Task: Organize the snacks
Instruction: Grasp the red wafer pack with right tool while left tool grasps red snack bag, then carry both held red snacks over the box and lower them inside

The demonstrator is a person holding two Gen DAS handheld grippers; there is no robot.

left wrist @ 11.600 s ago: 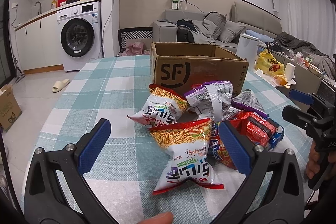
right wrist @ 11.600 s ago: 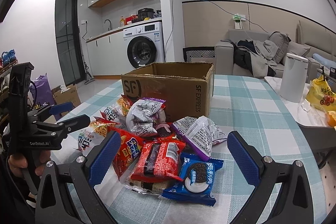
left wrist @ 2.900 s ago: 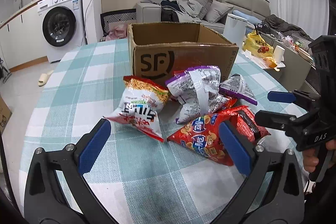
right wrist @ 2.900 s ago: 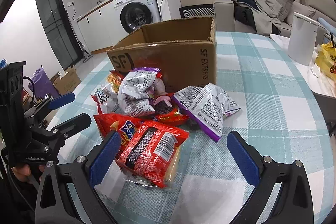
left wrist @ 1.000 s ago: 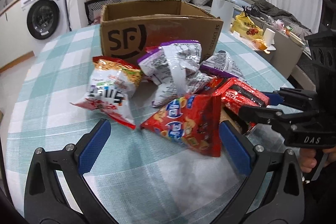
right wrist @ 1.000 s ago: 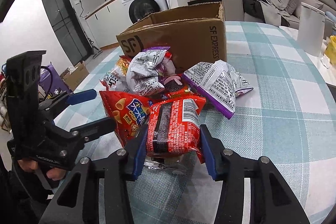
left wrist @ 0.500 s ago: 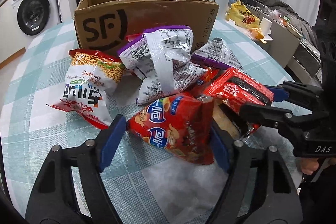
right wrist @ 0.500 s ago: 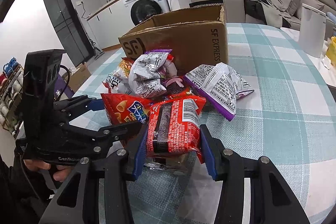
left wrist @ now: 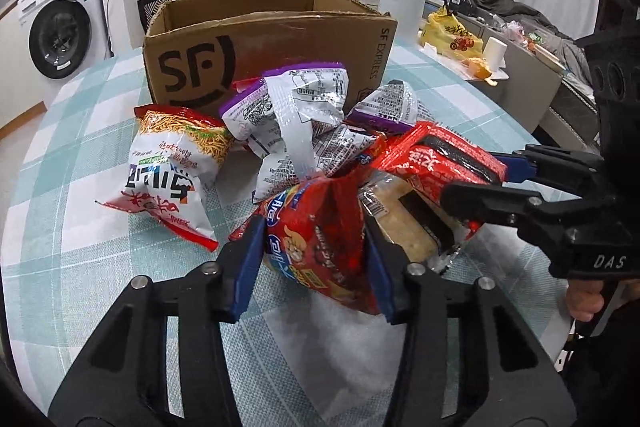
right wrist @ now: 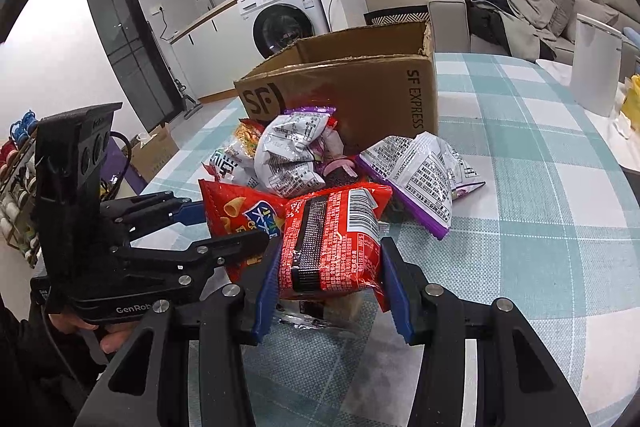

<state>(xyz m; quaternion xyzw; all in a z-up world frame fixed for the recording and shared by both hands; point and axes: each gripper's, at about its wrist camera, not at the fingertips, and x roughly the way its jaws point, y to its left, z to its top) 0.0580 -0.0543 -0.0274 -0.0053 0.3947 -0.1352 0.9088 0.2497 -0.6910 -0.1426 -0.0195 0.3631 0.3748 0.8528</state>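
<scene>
1. L gripper [left wrist: 314,263]: jaws closing on the red cracker bag [left wrist: 320,239]. Bag sits btwn the blue pads, which look to be touching both its sides. Bag is at the near edge of the snack pile, on the checked tablecloth [left wrist: 80,147].
2. R gripper [right wrist: 328,279]: narrow, clamped on the red wrapped packet [right wrist: 332,239], barcode side up. Packet lies on a clear-wrapped pack whose contents I can't make out.
3. Key relation: the SF cardboard box [left wrist: 272,39] stands straight ahead of both grippers, behind the pile, open top up, well apart from either held item. Prob. next move is lift, then carry fwd over the near wall of the box.
4. Long axes: cracker bag runs roughly along the L gripper's pointing line, crumpled, puffy; packet likewise along the R gripper's line, flatter & stiffer.
5. The two grippers are side by side, nearly touching; neither is clearly closer to the box. Risk: the two items overlap at the edges, so lifting one may drag the other.
6. Left on the table: noodle-snack bag [left wrist: 172,171] to the left, white-and-purple bags [left wrist: 296,119] against the box front.
</scene>
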